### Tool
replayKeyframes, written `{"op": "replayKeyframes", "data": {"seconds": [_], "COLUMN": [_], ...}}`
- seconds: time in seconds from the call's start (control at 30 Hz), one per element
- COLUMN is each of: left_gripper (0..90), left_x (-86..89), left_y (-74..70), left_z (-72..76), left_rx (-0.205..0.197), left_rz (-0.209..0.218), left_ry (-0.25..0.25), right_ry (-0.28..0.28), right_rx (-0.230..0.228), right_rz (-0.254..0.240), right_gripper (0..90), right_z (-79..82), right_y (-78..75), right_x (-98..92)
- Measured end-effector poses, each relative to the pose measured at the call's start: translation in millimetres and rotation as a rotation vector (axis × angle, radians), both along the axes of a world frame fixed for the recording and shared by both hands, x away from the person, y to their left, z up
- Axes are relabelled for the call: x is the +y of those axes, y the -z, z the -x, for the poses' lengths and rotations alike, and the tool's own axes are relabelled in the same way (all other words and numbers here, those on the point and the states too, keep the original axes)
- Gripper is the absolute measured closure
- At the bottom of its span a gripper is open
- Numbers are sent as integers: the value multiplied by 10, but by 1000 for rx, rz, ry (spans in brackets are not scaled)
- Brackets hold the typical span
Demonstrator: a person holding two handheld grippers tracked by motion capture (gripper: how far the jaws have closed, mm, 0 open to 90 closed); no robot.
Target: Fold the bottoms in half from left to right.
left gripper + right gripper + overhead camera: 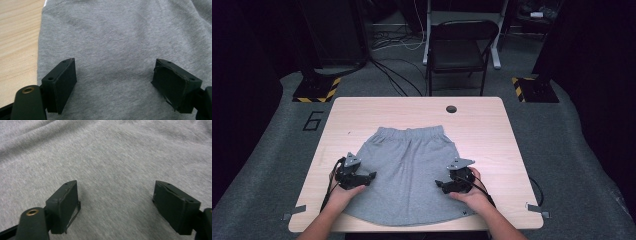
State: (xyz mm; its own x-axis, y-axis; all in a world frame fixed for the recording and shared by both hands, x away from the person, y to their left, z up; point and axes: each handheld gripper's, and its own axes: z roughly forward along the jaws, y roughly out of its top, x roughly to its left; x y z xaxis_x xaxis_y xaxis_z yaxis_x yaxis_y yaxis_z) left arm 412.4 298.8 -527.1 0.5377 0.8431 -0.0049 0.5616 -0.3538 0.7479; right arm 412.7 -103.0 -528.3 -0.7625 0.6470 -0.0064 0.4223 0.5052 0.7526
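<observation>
Item: grey skirt [409, 172], laid flat on a light wood table [492, 130], waistband toward the far edge, wide hem at the near edge, just short of the person's side. It lies about midway between the table's left and right edges.

Left gripper [373, 176]: held in the left hand [343, 192], over the skirt's left side, pointing inward toward the middle of the cloth. In the left gripper view its jaws stand spread wide with nothing between them, grey cloth [112, 45] under them and bare table [17, 37] at that view's left.

Right gripper [438, 183]: held in the right hand [469, 192], over the skirt's right side, pointing inward. In the right gripper view its jaws are likewise spread wide, empty, with plain grey cloth [112, 160] beneath.

Beyond the table: a dark folding chair [459, 47] on the floor.
</observation>
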Motion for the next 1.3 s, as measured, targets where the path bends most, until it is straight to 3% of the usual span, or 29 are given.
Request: {"op": "replayKeyframes", "data": {"seconds": [0.1, 0.13, 0.33, 0.47, 0.57, 0.7, 0.97, 1.13, 1.3], "left_gripper": [206, 215, 288, 313, 327, 350, 382, 414, 418], "left_x": [11, 9, 57, 74, 83, 126, 239, 343, 395], "left_y": [-7, 1, -55, -89, -109, -137, -189, -222, -234], "left_z": [-1, -2, 6, 33, 54, 83, 172, 228, 260], "left_rx": [7, -9, 19, 11, 11, 41, 28, 51, 53], "left_rz": [6, 13, 11, 40, 39, 38, 63, 106, 109], "left_ry": [-4, -12, -17, -18, -21, -19, -73, -115, -136], "right_ry": [-3, 8, 42, 67, 51, 35, 15, 2, 7], "right_rx": [5, 10, 35, 50, 40, 32, 26, 17, 22], "right_rz": [2, -5, -15, -24, -18, -6, -4, -1, -13], "right_gripper": [232, 241, 332, 348, 355, 365, 365, 366, 366], "right_z": [-4, 0, -8, -7, 4, 30, 26, 18, 1], "right_y": [-10, -13, -57, -91, -123, -153, -210, -233, -236], "right_x": [-24, -24, -62, -66, -60, -33, 5, 5, 14]}}
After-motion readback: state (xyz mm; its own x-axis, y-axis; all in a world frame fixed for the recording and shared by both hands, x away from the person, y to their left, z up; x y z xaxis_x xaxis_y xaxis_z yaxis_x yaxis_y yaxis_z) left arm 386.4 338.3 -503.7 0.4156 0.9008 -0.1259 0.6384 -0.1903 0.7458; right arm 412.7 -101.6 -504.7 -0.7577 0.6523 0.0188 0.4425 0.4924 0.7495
